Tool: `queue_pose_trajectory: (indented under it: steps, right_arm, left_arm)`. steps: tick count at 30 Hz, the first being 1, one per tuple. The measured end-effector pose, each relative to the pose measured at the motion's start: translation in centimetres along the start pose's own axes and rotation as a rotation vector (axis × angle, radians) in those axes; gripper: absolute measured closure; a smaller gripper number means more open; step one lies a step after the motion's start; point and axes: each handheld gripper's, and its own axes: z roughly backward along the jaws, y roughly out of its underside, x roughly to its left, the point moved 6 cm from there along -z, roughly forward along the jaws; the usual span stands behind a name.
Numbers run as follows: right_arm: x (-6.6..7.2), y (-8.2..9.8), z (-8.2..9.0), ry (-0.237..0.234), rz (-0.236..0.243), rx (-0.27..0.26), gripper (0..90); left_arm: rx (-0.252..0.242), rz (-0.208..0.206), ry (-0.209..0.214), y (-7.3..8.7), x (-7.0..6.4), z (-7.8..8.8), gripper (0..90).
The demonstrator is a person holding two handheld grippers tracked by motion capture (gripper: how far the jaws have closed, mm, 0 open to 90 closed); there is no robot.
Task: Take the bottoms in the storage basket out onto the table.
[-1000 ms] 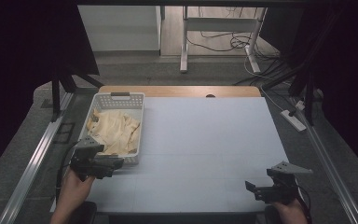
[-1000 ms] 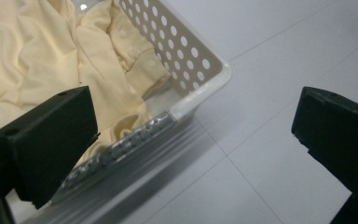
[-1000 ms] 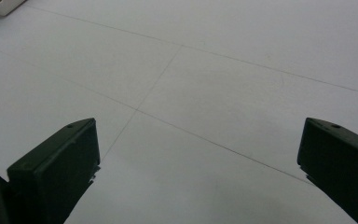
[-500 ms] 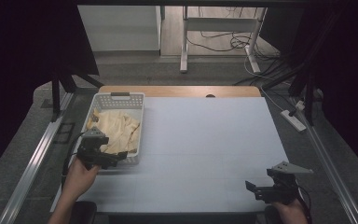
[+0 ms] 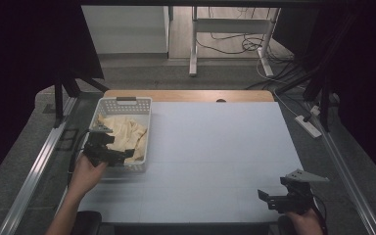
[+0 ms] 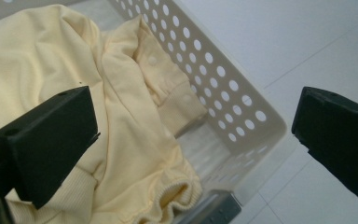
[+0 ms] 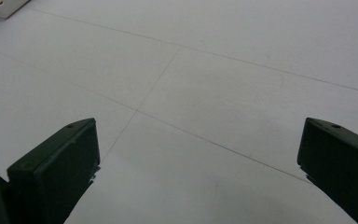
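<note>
Movement: left gripper (image 5: 120, 155) has advanced from the tabletop's near-left edge to the front of the white perforated plastic basket (image 5: 122, 104) since a second ago; the right gripper (image 5: 267, 198) has not shifted.
Left jaws: spread wide and holding nothing, one jaw over the pale yellow ribbed-cuff garment (image 6: 126, 135), the other outside the basket wall over the tabletop, as the left gripper view shows.
Garment: crumpled inside the basket at the tabletop's far-left, a cuff and hem bunched against the near corner (image 5: 127, 134).
Likely reason: the open stance above the cloth suggests a reach to pinch a fold and lift it out; the straddled wall means the gripper probably needs to move further inward first.
Right jaws: equally wide and empty, low over the bare light-grey tabletop (image 7: 223, 70) at the near-right, well apart from the basket.
Right-hand role: apparently parked, waiting to take the cloth.
</note>
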Motion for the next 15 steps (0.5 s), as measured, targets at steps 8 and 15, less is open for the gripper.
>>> queue_pose_trajectory:
  steps: [8,15]
  right_arm:
    - [0.0,0.0,0.0,-0.003,-0.003,0.001,0.0]
    - [0.0,0.0,0.0,-0.004,-0.008,0.001,0.0]
  left_arm:
    - [0.02,0.027,-0.015,-1.0,1.5,-1.2,0.0]
    - [0.043,0.033,-0.032,-1.6,2.2,-2.0,0.0]
